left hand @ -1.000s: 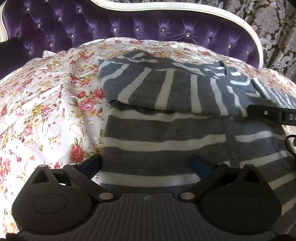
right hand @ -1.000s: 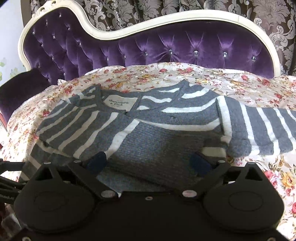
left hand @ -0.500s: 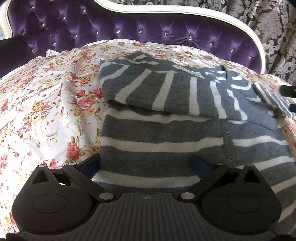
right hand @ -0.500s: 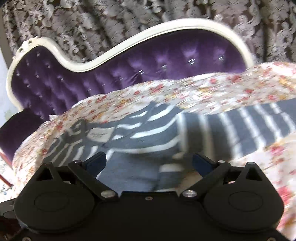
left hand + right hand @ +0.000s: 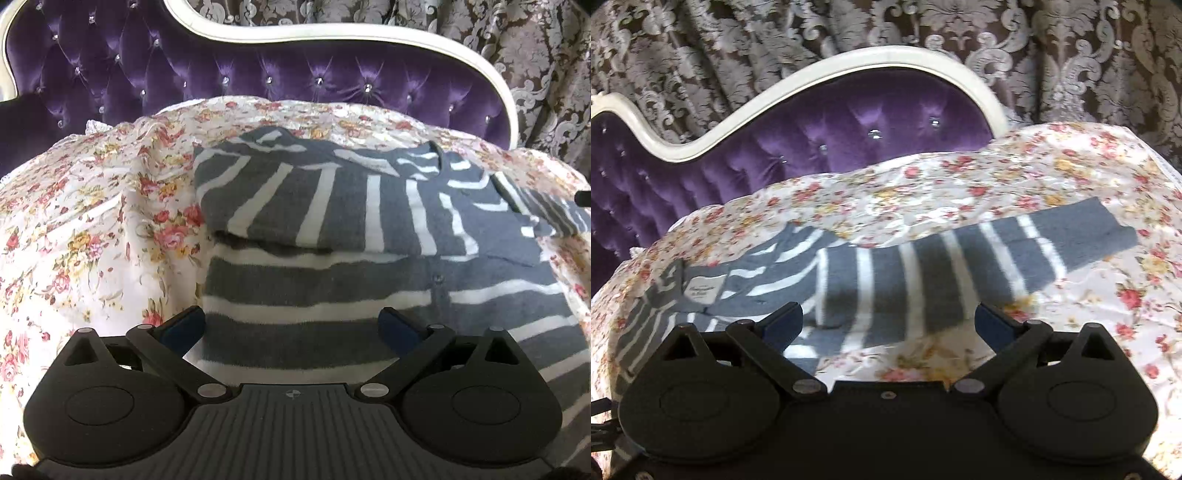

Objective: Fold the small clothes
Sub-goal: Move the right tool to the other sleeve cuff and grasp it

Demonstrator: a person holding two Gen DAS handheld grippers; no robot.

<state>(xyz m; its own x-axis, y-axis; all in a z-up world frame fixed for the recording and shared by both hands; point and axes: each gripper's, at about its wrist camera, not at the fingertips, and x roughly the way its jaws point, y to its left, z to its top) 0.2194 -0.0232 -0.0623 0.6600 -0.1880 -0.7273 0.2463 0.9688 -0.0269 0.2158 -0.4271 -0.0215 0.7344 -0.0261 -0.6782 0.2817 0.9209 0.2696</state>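
Observation:
A grey cardigan with white stripes [image 5: 332,280] lies on a floral sheet [image 5: 92,229]. Its one sleeve [image 5: 314,206] is folded across the chest. My left gripper [image 5: 291,325] is open above the lower body of the cardigan, nothing between its fingers. In the right wrist view the other sleeve [image 5: 979,266] stretches out flat to the right, and the neck label [image 5: 703,290] shows at the left. My right gripper [image 5: 888,323] is open over the base of that sleeve, holding nothing.
A purple tufted headboard [image 5: 258,77] with a cream frame [image 5: 849,66] curves behind the sheet. Patterned brown curtains [image 5: 960,26] hang behind it. Bare floral sheet [image 5: 1108,332] lies to the right of the outstretched sleeve.
My right gripper swung to the right, from over the cardigan's chest to the outstretched sleeve. My left gripper drew back and tilted up a little. Both stayed open.

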